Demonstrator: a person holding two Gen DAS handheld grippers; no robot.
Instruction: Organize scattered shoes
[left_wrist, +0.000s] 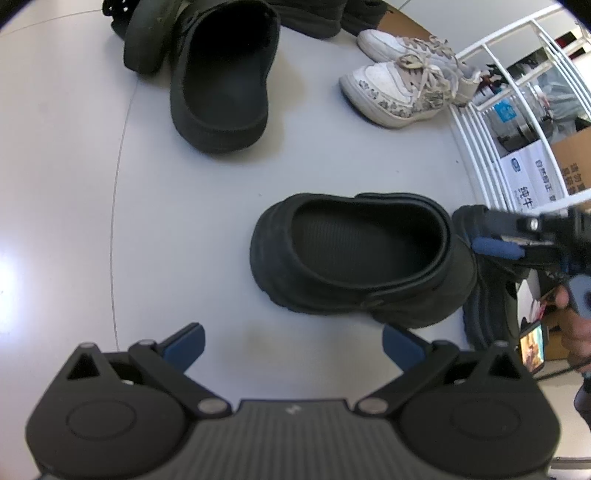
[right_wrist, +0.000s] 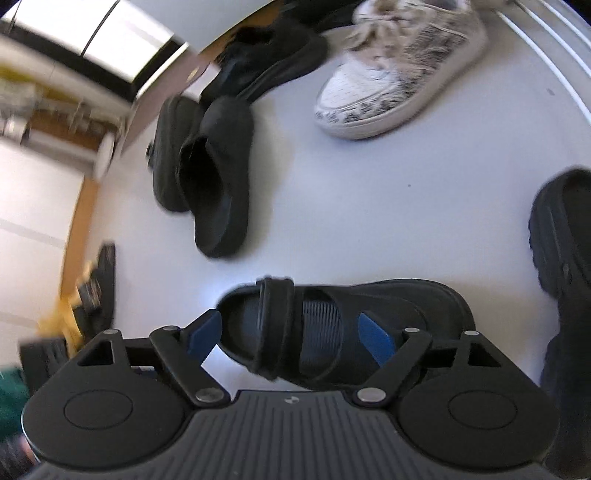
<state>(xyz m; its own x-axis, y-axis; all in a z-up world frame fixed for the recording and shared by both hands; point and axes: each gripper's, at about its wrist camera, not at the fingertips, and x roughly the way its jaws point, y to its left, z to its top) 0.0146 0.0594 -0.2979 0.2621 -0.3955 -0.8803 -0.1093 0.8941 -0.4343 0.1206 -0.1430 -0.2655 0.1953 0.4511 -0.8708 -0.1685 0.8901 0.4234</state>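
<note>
The left gripper (left_wrist: 291, 345) hovers over bare grey floor (left_wrist: 74, 184) with its jaws spread wide and nothing between them. Just ahead of it a black clog (left_wrist: 362, 254) stands upright on its sole, heel opening toward the camera.

The right gripper (right_wrist: 291, 332) has its jaws wide apart, straddling the heel end of a second black clog (right_wrist: 332, 332): the left blue pad (right_wrist: 203, 332) sits outside the heel rim, the right blue pad (right_wrist: 375, 339) lies inside the opening over the ribbed footbed. The heel strap (right_wrist: 275, 325) is folded forward across the opening. Whether the pads press on the shoe cannot be told. In the left wrist view this gripper (left_wrist: 498, 247) appears at the right edge, beside the first clog's toe end.

Farther back, a black slide sandal (left_wrist: 221, 81) leans against another dark shoe (left_wrist: 144, 40). A pair of white lace-up sneakers (left_wrist: 399, 92) with grey patterned panels stands side by side near a white wire rack (left_wrist: 476, 147)
</note>
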